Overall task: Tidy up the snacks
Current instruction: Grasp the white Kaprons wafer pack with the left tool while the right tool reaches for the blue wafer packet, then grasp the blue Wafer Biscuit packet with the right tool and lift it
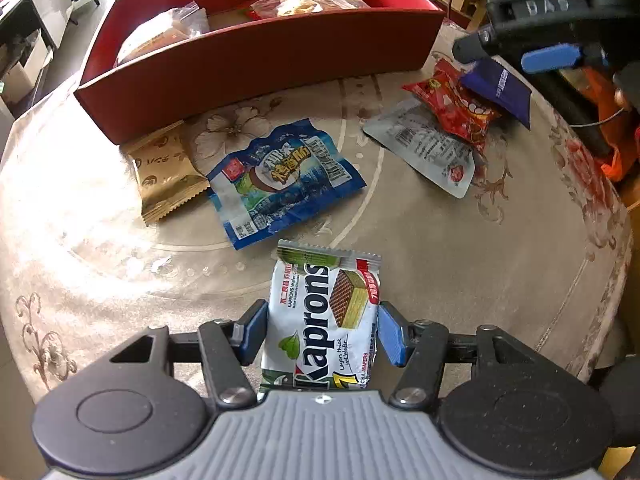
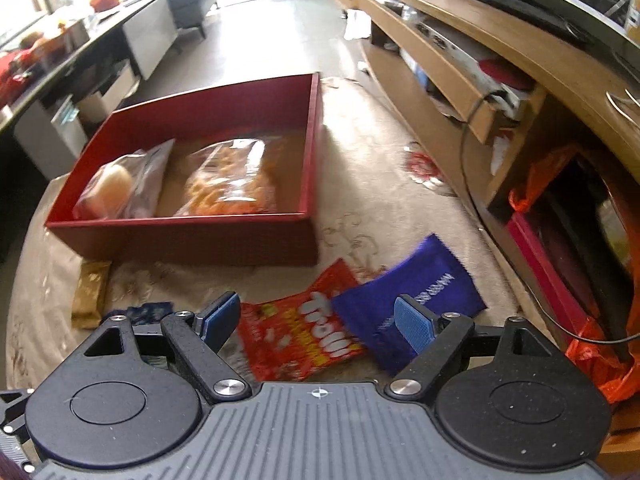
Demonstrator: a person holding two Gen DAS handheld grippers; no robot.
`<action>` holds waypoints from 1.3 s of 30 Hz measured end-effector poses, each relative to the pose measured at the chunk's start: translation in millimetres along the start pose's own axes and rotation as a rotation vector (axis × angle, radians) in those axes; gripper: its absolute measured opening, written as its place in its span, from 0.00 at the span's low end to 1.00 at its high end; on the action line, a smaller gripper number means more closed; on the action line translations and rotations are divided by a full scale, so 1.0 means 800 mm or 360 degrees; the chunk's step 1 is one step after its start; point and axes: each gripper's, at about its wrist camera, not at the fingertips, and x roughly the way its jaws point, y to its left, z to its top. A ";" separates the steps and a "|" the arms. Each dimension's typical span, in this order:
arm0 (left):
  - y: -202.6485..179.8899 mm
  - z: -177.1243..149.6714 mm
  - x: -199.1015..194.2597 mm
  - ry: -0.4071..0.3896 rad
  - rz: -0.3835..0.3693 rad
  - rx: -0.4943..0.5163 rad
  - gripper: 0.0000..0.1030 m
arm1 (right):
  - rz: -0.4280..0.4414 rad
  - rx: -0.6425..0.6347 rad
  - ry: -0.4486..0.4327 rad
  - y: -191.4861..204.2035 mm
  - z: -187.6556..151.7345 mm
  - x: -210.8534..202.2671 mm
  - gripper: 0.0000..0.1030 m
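Snacks lie scattered on the counter (image 1: pixel 460 240) near a red box (image 1: pixel 248 64). In the left wrist view, the left gripper (image 1: pixel 322 330) has its blue fingers (image 1: pixel 390 334) closed against both sides of a Kaprons wafer pack (image 1: pixel 324 312), which it holds in front of the box. Between that pack and the box lie a blue packet (image 1: pixel 280 180) and, beside it, a gold packet (image 1: pixel 166 170) touching the box's front wall. Right of the box, a silver pouch (image 1: pixel 424 148) sits under a red candy bag (image 1: pixel 456 108) and a purple packet (image 1: pixel 500 92).

In the right wrist view, the right gripper (image 2: pixel 318 324) hangs with its fingers (image 2: pixel 414 324) spread wide and holding nothing, over the red candy bag (image 2: pixel 304 336) and purple packet (image 2: pixel 416 292), in front of the red box (image 2: pixel 192 240). Inside the box lie two clear bags of food (image 2: pixel 232 180).
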 end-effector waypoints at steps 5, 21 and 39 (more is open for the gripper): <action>0.002 0.002 -0.006 -0.0017 -0.0031 -0.0031 0.54 | 0.0004 -0.0002 0.0061 0.000 0.003 0.015 0.86; -0.009 0.016 0.004 0.0007 -0.0102 -0.0070 0.54 | -0.0103 0.0369 0.0128 -0.075 0.013 0.041 0.86; -0.005 0.014 0.004 0.0011 -0.0171 -0.0086 0.54 | -0.0259 0.0778 0.0043 -0.087 0.012 0.059 0.82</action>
